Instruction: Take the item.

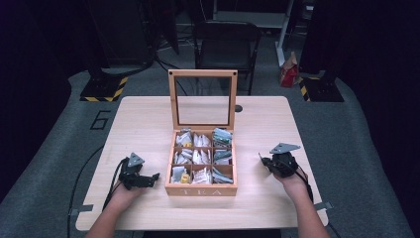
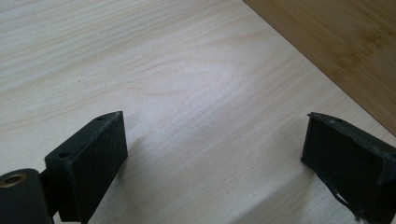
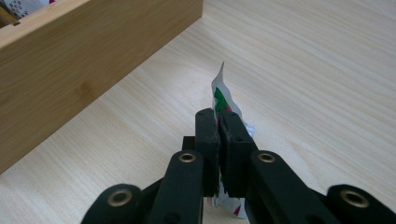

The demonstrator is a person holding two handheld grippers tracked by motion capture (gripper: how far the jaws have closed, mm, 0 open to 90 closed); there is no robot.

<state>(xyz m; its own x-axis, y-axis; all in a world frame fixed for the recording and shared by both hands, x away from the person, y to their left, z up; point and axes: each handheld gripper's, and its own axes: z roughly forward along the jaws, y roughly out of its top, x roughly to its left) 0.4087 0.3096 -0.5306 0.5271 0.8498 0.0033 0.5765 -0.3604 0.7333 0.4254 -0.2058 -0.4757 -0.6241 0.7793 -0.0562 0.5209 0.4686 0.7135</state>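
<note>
Item: wooden tea box (image 1: 200, 189), lid (image 1: 202, 99) standing upright at its back edge, nine compartments holding tea packets (image 1: 200, 156). All places below are given relative to this box.

Right gripper (image 3: 218, 122): jaws pressed together on a single tea packet (image 3: 219, 95) (white with red and green print), which stands on edge between them. It sits to the right of the box, apart from its side wall and low over the table (image 1: 257, 119). In the high view the right gripper (image 1: 271, 162) is level with the front row of compartments.

Left gripper (image 2: 212, 156): jaws spread wide, nothing between them, resting low on the table just left of the box's front corner; seen from above as the left gripper (image 1: 148, 179).

Progress, as judged: one packet is in the grip and outside the box. Whether it is bound for a compartment or for the table cannot be told. Setting it down or slotting it in remains to be done.

Surroundings: a chair (image 1: 225, 42) behind the box, beyond the table's far edge; a numeral 6 (image 1: 100, 119) on the floor to the far left.

Obstacles: none between packet and box; the compartments look well filled, so room is tight.
</note>
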